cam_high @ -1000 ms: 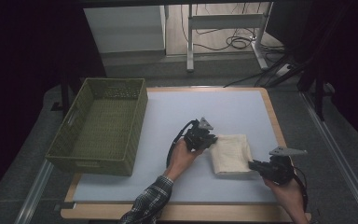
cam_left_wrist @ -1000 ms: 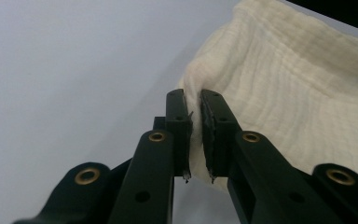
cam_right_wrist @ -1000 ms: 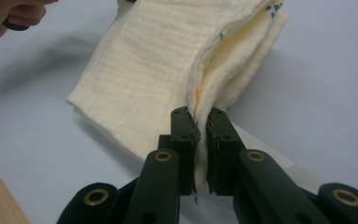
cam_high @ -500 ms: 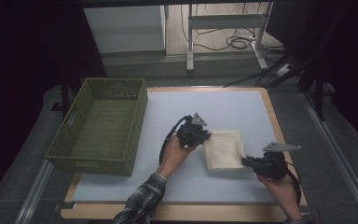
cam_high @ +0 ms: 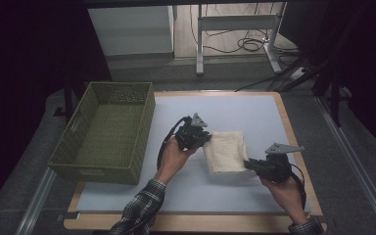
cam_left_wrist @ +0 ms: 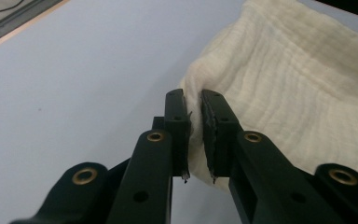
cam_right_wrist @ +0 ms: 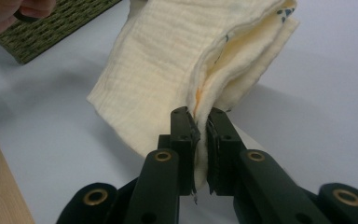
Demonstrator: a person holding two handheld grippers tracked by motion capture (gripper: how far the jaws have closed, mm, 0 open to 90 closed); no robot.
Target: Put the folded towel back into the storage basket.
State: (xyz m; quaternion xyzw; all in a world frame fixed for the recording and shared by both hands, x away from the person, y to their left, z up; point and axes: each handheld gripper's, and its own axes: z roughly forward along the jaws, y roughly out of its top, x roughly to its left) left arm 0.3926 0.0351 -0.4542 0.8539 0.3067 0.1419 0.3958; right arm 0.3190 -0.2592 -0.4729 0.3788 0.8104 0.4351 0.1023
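A folded cream cloth (cam_high: 225, 151) hangs a little above the pale blue table mat (cam_high: 245, 110), held at two corners. My left gripper (cam_high: 206, 136) is shut on its left edge; in the left gripper view the jaws pinch a fold of the cloth (cam_left_wrist: 307, 84) at my left gripper (cam_left_wrist: 195, 135). My right gripper (cam_high: 248, 164) is shut on the near right corner. In the right gripper view the layered cloth (cam_right_wrist: 168, 60) rises from my right gripper (cam_right_wrist: 200, 149), with a thin orange line along one inner layer.
A green woven basket (cam_high: 81, 161) stands at the left edge of the mat, its corner also in the right gripper view as the basket (cam_right_wrist: 51, 28). A wooden table border (cam_high: 293, 142) frames the mat. Cables and metal legs lie on the floor beyond.
Both hands have carried the cloth leftwards toward the basket and lifted it slightly. Both grips stay the same.
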